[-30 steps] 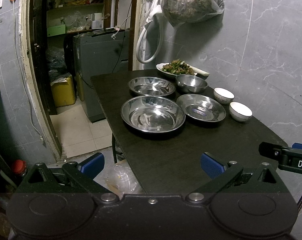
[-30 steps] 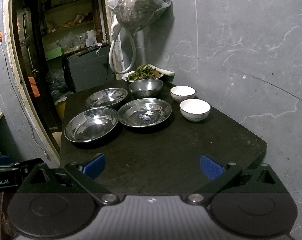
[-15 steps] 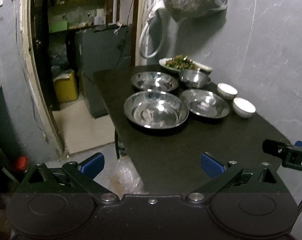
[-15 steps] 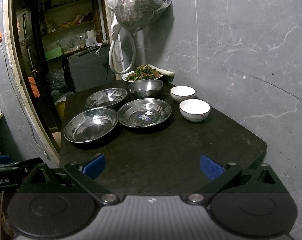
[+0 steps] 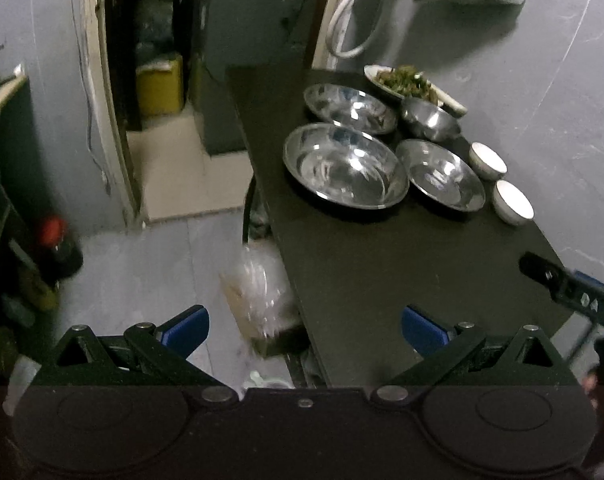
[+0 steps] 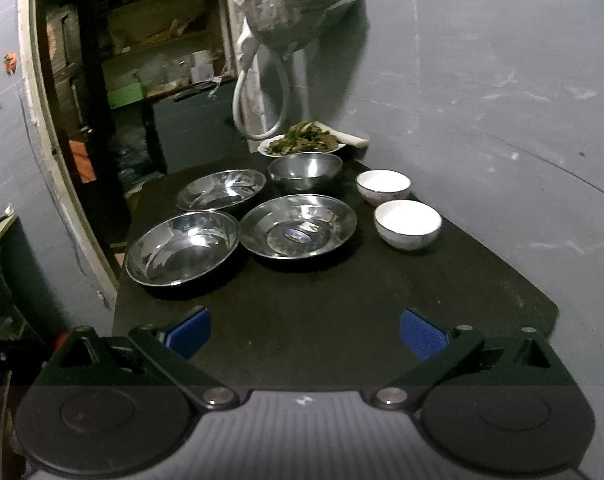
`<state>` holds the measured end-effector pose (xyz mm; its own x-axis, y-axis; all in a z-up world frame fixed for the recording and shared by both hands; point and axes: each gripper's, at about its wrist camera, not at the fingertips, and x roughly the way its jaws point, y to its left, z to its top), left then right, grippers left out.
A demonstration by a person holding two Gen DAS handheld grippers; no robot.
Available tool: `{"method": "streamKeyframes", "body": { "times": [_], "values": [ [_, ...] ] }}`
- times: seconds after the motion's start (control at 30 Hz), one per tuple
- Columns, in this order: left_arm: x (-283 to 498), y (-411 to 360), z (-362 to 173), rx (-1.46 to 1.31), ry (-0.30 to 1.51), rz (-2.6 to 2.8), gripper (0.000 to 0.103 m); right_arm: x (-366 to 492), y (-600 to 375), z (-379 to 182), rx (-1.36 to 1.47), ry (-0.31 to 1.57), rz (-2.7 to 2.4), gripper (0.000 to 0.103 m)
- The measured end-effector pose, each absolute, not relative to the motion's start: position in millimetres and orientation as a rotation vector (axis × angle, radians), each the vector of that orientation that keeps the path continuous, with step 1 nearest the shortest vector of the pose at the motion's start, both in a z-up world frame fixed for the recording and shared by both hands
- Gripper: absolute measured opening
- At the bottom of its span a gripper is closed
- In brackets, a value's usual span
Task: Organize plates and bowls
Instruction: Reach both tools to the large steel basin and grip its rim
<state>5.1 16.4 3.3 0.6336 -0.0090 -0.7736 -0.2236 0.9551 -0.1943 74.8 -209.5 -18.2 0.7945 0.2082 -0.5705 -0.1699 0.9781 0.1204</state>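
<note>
Approach step, nothing gripped: left tongs [image 5: 305, 330] and right tongs [image 6: 305, 334] both hang released over the counter [image 6: 341, 320] near edge. Steel plates [image 6: 298, 226] and white bowls [image 6: 407, 222] sit at 12 o'clock, mouths up, round, no long axis. Next comes a reach forward to a rim.

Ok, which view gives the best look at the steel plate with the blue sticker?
The right wrist view: the steel plate sits near centre, close, with the blue sticker plain on its base. In the left wrist view the same plate lies further right, blurred, and the sticker cannot be made out.
</note>
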Motion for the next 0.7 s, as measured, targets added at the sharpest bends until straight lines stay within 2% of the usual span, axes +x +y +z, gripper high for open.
{"method": "streamKeyframes", "body": {
  "times": [0.33,0.7],
  "values": [
    [41,27,1,-0.296,0.988,0.090,0.102,98,-205,-34,0.096,0.675,0.284,0.103],
    [177,80,23,-0.023,0.862,-0.051,0.102,132,-166,-41,0.156,0.698,0.180,0.103]
  ]
}}
